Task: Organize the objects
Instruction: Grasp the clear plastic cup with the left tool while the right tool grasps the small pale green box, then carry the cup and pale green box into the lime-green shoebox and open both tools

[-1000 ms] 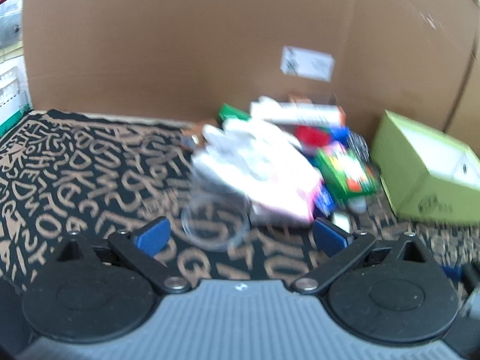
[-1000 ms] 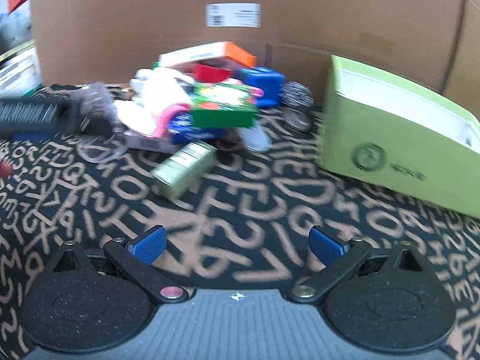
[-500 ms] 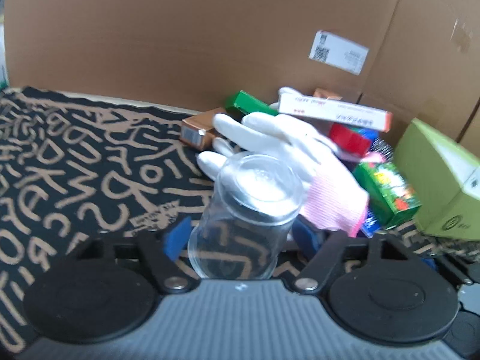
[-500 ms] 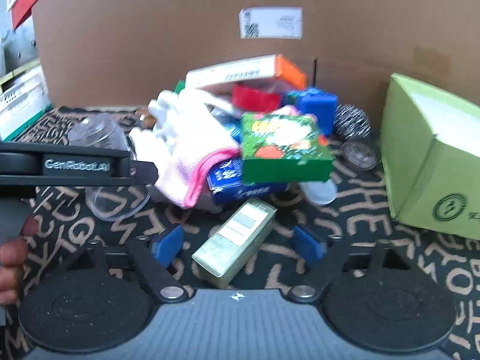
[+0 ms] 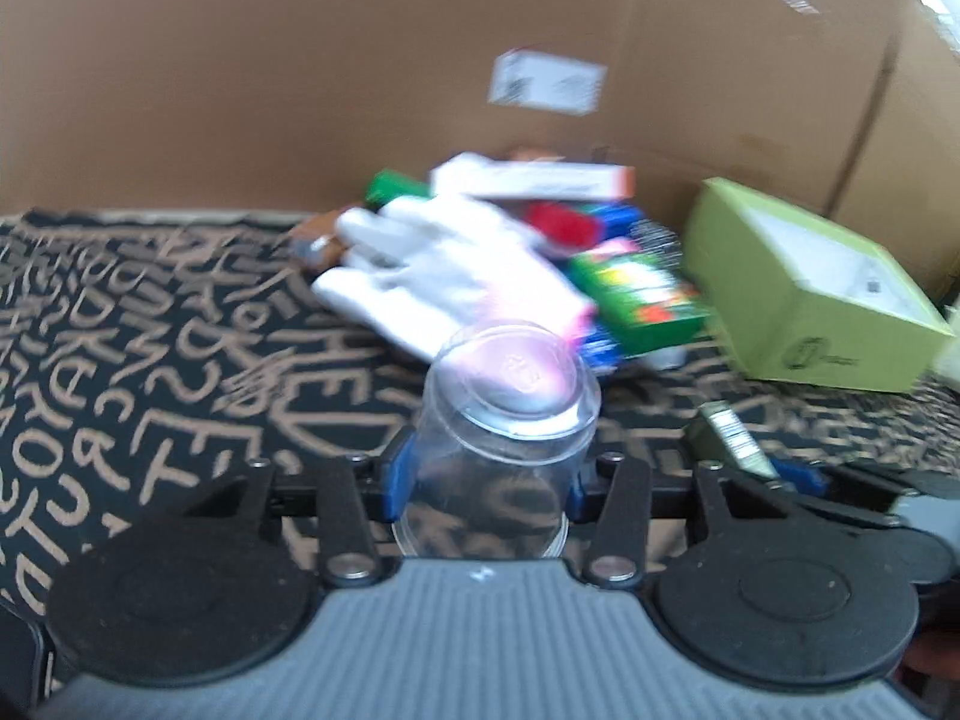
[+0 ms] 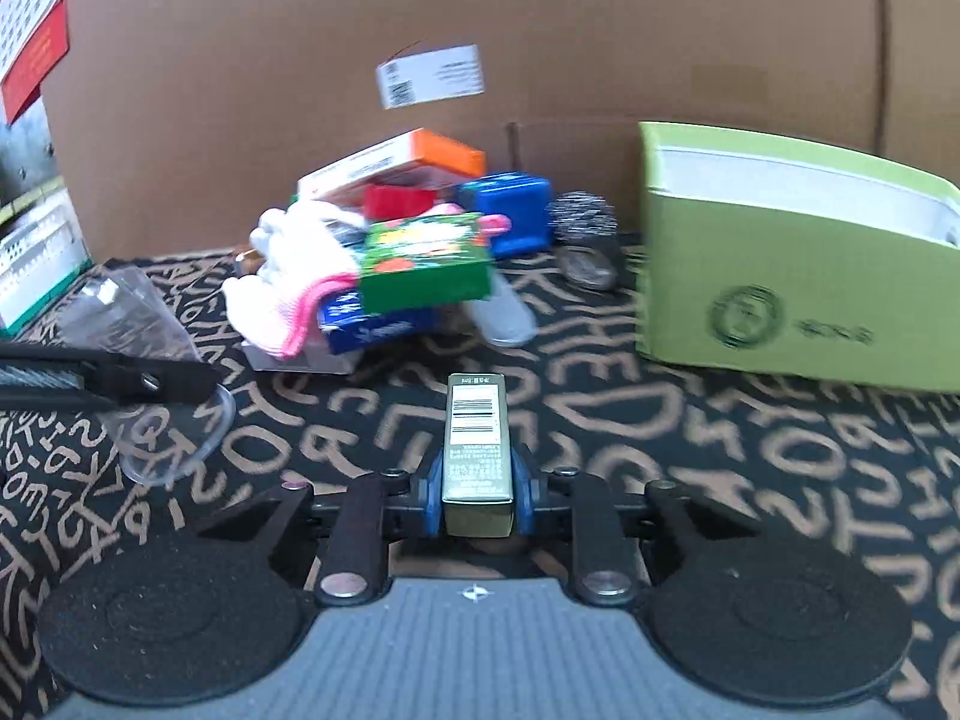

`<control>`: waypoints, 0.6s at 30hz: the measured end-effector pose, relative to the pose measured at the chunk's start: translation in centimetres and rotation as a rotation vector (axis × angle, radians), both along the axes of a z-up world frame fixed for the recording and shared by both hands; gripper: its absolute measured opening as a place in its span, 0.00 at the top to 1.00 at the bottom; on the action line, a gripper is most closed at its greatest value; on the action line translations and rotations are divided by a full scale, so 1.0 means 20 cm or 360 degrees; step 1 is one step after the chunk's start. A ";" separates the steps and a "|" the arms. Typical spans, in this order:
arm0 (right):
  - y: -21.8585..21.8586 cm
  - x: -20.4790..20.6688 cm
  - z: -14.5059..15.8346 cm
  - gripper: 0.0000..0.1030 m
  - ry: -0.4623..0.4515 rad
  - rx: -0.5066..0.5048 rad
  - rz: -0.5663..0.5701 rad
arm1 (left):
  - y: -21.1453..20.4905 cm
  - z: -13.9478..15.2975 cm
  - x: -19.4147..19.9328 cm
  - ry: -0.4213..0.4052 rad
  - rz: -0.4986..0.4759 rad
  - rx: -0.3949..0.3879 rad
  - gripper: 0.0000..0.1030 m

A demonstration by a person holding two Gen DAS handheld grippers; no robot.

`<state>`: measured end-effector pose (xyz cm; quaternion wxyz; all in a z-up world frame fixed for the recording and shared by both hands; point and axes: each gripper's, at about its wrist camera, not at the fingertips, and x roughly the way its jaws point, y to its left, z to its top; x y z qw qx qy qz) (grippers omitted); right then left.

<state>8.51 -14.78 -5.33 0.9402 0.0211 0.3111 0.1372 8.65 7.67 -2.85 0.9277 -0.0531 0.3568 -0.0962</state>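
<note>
On the lettered mat (image 6: 690,420) before the cardboard wall, our left gripper (image 5: 483,477), wide open a second ago, is closing around the clear cup (image 5: 501,414). Our right gripper (image 6: 477,495) has clamped the small olive box (image 6: 477,456); both can now go to the green box (image 6: 780,276) at two o'clock.

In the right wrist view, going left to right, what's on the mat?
Clear plastic cup → white glove → small olive box in the right gripper → steel scourer → green carton.
</note>
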 end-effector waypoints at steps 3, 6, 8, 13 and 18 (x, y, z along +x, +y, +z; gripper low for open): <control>-0.12 -0.07 0.04 0.75 -0.0055 0.0041 -0.0057 | -0.11 0.13 -0.04 -0.0092 -0.0113 -0.0021 0.55; -0.23 -0.12 0.11 0.75 -0.0170 0.0026 -0.0122 | -0.25 0.26 -0.02 -0.0145 -0.0255 -0.0067 0.55; -0.31 -0.15 0.17 0.75 -0.0241 0.0027 -0.0159 | -0.37 0.32 0.01 -0.0175 -0.0357 -0.0070 0.55; -0.49 -0.09 0.33 0.75 -0.0384 0.0003 -0.0242 | -0.71 0.47 0.15 -0.0225 -0.0560 -0.0129 0.55; -0.60 0.14 0.41 0.75 -0.0424 -0.0097 -0.0311 | -0.99 0.53 0.41 -0.0240 -0.0540 -0.0114 0.55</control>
